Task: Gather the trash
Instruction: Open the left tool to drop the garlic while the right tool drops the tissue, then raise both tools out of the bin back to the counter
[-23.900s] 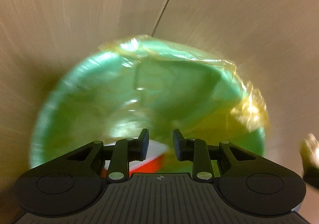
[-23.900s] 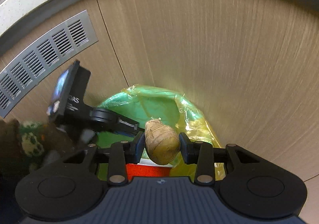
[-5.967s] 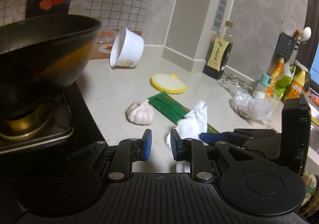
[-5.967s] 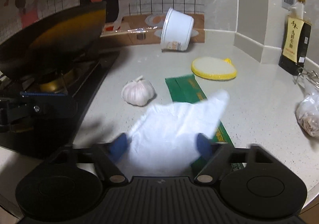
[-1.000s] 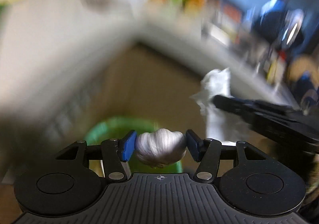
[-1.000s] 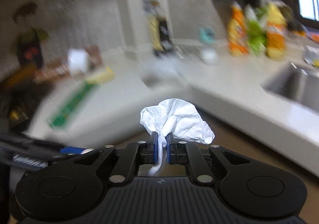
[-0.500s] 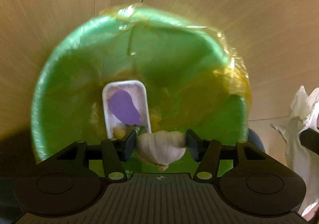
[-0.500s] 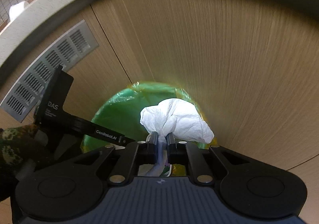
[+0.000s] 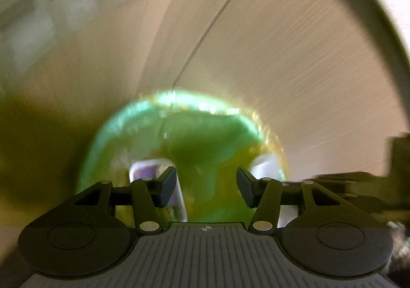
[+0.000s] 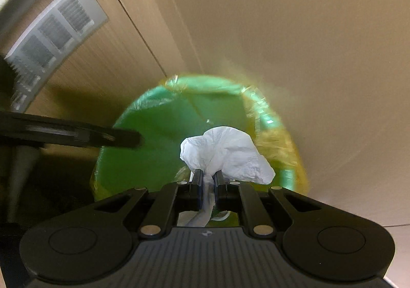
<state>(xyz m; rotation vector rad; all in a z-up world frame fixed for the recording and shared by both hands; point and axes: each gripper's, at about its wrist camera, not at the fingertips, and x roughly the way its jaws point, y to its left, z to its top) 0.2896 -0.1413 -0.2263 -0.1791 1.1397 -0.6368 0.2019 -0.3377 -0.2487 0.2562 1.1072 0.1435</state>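
Looking down the left wrist view: left gripper (image 9: 206,184) spread wide, nothing between the fingers. Green bin (image 9: 123,134) with yellowish liner fills the lower centre of the frame; a white tray (image 9: 143,172) with a purple patch lies inside it, behind the left finger. Frame blurred. Wood-grain cabinet panel (image 9: 294,57) occupies the upper right.

Right wrist view: right gripper (image 10: 207,184) pressed together, pinching a crumpled white tissue (image 10: 225,155) at frame centre, directly over the green bin (image 10: 143,160). Grey vent grille (image 10: 51,32) at upper left.
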